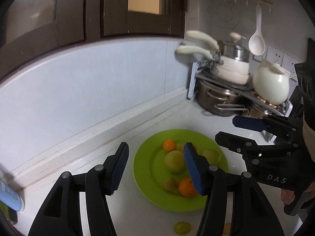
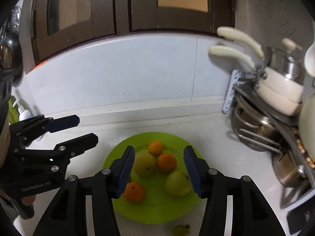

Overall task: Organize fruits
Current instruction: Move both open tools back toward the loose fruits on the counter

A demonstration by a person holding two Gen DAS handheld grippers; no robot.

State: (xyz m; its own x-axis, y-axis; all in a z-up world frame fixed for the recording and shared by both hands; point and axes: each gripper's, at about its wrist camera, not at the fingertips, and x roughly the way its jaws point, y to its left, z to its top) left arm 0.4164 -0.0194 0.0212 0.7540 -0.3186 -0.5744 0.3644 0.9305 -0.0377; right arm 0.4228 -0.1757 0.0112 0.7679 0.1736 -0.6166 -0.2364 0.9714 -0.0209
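Room: kitchen corner, pale tiled wall, dark wooden window frame (image 2: 122, 9) above it; both views soft with blur.
Surface: white counter (image 2: 212, 149), a raised ledge along the wall.
Plate: green plate (image 2: 157, 210) near the middle of the surface, holding the fruit.
Fruit on plate: three oranges (image 2: 166, 162) and two larger green fruits (image 2: 144, 164), bunched and partly touching; a smaller brownish one (image 1: 170, 183) shows only in my left view.
Fruit off plate: one small yellow-green fruit (image 2: 181, 230) on the surface just beside the near rim; a second yellowish piece (image 1: 227, 228) is half hidden, I cannot tell what it is.
Left gripper (image 1: 155, 169): fingers apart, holding nothing, hanging above the plate's left side.
Right gripper (image 2: 158, 172): fingers apart, empty, over the plate's centre.
Stage: my guess, loose pieces not yet gathered.
Risk, rolling: round fruit pinched off-centre could squirt out and roll across the surface.
Risk, crowding: fingers dropping into the bunch may nudge neighbours over the shallow rim.
Risk, collision: my two grippers sit near each other; reaching together could knock them.
Right side: wire rack (image 2: 261, 137) with steel pots, cream pans (image 2: 279, 96), a white jug (image 1: 271, 82), a hanging spoon (image 1: 257, 41).
Left side: pump bottle (image 2: 23, 112) by the wall.
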